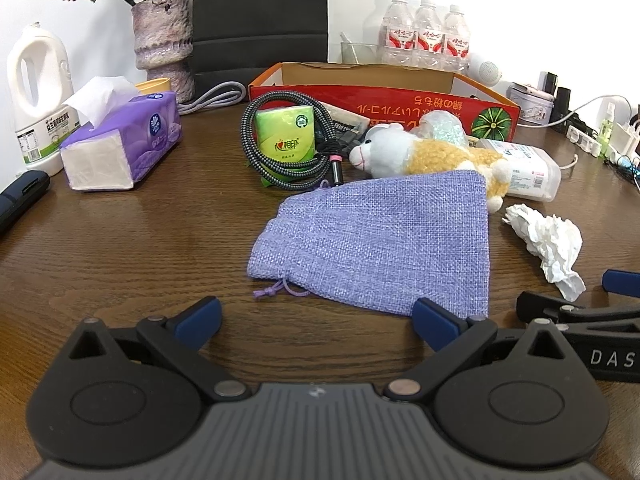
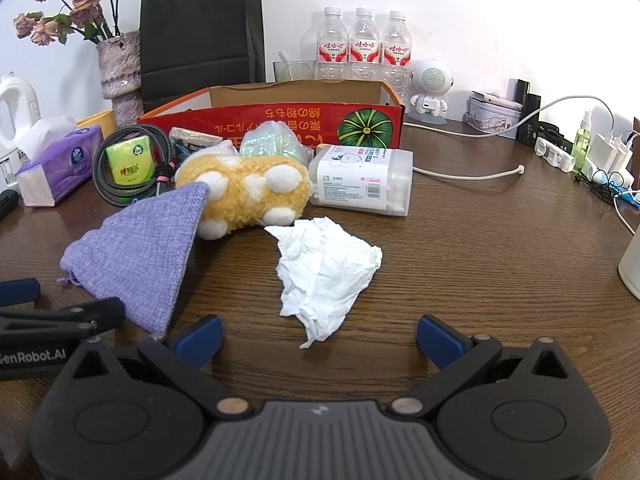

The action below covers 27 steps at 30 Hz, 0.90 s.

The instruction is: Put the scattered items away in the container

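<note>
Left gripper [image 1: 316, 322] jaws wide before purple pouch [image 1: 376, 236]

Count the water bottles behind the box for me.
3 water bottles stand side by side against the wall behind the red cardboard box; a fourth may be hidden behind them.

Wooden table [image 1: 140, 240] carries pouch [image 1: 380, 240], tissue [image 2: 324, 268], box [image 2: 280, 120].

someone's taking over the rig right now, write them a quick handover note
Left gripper: open, empty, facing the purple pouch.
Right gripper: open, empty, facing the crumpled tissue.
Plush toy, cable coil, green tissue pack and wipes box lie on the table before the red box.
Done: nothing visibly packed.
Left: everything.
</note>
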{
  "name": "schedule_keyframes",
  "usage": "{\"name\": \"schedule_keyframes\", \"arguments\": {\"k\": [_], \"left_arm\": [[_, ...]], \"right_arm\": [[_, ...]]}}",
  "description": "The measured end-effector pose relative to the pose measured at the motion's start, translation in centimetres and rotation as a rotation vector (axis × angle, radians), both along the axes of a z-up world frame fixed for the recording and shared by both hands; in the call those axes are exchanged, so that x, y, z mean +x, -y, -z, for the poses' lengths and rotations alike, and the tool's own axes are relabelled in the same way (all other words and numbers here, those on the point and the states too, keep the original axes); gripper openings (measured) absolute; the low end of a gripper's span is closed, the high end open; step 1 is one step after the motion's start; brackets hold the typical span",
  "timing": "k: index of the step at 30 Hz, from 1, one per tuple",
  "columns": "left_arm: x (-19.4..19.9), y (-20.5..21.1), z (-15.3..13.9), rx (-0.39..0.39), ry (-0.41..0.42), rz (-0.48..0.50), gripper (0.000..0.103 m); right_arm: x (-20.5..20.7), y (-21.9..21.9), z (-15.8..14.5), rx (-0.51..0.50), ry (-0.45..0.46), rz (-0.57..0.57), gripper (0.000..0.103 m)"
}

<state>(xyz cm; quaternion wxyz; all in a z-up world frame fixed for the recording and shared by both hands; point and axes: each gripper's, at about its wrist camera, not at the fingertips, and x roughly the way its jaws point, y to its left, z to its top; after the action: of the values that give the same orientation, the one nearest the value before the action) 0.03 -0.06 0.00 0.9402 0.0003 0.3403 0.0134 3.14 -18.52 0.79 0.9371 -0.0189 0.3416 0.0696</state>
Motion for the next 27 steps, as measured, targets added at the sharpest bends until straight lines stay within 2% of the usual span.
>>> {"name": "schedule_keyframes", "arguments": {"k": [27], "left_arm": [[0.12, -0.09, -0.01, -0.006, -0.001, -0.005, 0.103]], "right_arm": [[-0.01, -0.03, 0.01, 0.000, 0.000, 0.000, 0.103]]}}
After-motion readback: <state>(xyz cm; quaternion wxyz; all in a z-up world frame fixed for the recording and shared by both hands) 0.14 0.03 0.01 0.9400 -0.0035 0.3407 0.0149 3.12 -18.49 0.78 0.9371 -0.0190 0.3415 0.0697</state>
